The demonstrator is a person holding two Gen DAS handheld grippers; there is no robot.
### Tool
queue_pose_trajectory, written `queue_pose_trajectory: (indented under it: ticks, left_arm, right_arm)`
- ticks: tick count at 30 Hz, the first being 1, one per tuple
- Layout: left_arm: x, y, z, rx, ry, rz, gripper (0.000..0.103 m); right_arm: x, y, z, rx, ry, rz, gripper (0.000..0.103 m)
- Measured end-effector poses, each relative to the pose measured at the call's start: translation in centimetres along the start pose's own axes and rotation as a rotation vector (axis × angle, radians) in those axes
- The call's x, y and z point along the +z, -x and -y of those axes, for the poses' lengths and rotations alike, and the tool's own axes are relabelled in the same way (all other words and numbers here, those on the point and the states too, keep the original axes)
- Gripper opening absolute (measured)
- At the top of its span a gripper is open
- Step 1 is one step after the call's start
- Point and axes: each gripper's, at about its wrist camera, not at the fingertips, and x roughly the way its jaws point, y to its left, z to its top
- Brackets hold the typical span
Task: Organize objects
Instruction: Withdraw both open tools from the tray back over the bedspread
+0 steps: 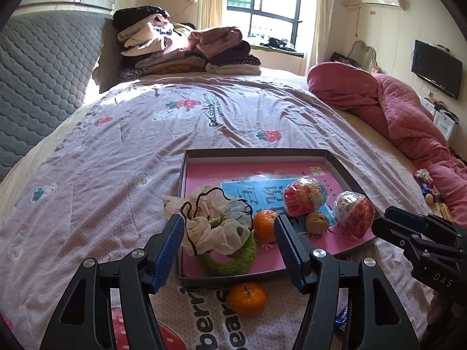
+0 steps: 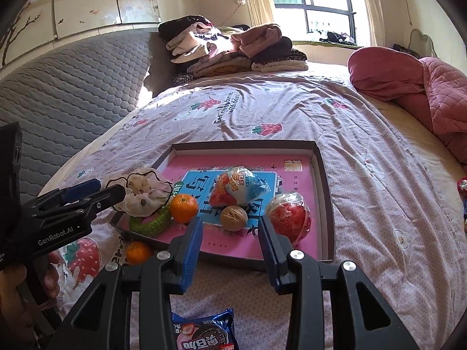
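A shallow cardboard box lid [image 1: 344,160] lined with a pink printed sheet lies on the bed [image 1: 116,151], and most of the things are gathered inside it. At its near left corner a cream scrunchie [image 1: 221,227] with a dark cord rests on a green scrunchie [image 1: 230,265], the cream one spilling over the left wall. Just right of them sits a tangerine [image 1: 264,224], then a walnut [image 1: 316,222]. Behind the walnut lies a wrapped toy egg [image 1: 305,197], and a second wrapped egg [image 1: 354,214] stands nearer the right wall. A second tangerine [image 1: 247,299] sits outside the lid on the bedspread, just beside the near wall. Nearer still lies a blue packet of sandwich biscuits [image 2: 204,331].

The left gripper [image 1: 230,250] hangs over the near left corner with its jaws spread wide, empty, the scrunchies showing between them but untouched. The right gripper [image 2: 230,250] hovers over the near edge of the lid, its jaws set apart with nothing between them; the walnut shows beyond the gap.

Far off, folded clothes [image 1: 186,49] are stacked by the grey quilted headboard [image 1: 41,81], and a pink quilt [image 1: 394,110] is heaped along the right side.
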Motion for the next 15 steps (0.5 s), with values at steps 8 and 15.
queue_pose_trajectory:
  ticks: [8, 15]
  left_arm:
    - [0.0, 1.5, 0.4, 0.0, -0.006, 0.019, 0.07]
    - [-0.2, 2.6, 0.7, -0.005, -0.007, 0.027, 0.074]
  right_arm:
    - [0.3, 1.6, -0.2, -0.013, 0.012, 0.031, 0.048]
    - [0.4, 2.8, -0.5, -0.026, 0.023, 0.047, 0.051]
